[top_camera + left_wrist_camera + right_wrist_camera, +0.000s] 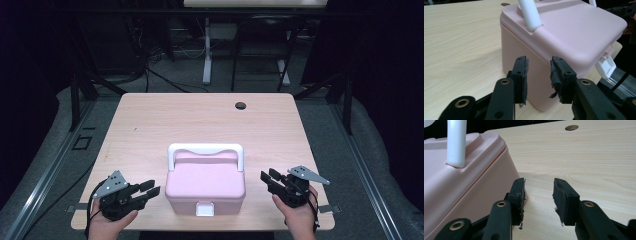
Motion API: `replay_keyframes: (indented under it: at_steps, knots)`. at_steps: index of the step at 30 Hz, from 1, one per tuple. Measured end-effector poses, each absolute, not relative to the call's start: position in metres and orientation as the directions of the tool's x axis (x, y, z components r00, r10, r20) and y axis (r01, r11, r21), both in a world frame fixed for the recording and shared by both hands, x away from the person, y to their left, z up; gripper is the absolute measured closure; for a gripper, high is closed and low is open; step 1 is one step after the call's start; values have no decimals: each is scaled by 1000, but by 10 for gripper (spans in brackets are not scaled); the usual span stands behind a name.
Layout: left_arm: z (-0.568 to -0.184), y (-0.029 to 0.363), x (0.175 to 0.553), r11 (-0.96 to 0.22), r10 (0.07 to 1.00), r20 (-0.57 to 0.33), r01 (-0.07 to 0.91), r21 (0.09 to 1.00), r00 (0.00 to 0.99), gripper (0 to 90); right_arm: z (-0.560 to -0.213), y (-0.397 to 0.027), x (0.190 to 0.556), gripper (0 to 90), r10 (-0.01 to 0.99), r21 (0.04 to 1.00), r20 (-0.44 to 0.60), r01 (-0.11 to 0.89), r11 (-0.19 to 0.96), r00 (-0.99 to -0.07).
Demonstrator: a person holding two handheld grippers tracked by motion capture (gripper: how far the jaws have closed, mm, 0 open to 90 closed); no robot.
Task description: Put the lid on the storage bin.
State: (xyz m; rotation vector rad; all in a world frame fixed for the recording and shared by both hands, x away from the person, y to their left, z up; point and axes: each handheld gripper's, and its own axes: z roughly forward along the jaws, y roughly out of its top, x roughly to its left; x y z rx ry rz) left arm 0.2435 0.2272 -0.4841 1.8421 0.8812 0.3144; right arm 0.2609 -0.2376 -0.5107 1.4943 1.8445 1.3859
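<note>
A pink lidded box [205, 187] with a white handle [205, 149] standing up and a white latch [204, 209] on its front sits near the table's front edge. My left gripper [151, 188] rests just left of the box, pointing at its side wall, open with nothing between the pads. In the left gripper view the box's corner [564, 32] and latch [606, 66] lie just beyond the left gripper [539, 67]. My right gripper [267, 175] sits a little right of the box, open and empty. In the right gripper view the box [461, 185] is left of the right gripper [539, 187].
The light wooden table [150, 125] has a round cable hole [240, 105] at the back right. Bare tabletop stretches behind and to both sides of the box. Dark floor, cables and stand legs lie beyond the far edge.
</note>
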Motion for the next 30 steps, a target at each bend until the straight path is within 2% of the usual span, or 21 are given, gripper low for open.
replay_keyframes:
  at_steps: [17, 30]
  knots:
    - [-475, 230, 280, -164, 755, -161, 420, 892, 636, 581, -511, -238, 261, 584, 898, 863, 262, 503, -54, -353]
    - [-497, 235, 300, -151, 792, -173, 461, 874, 586, 555, -512, -239, 262, 578, 901, 863, 253, 503, -46, -352]
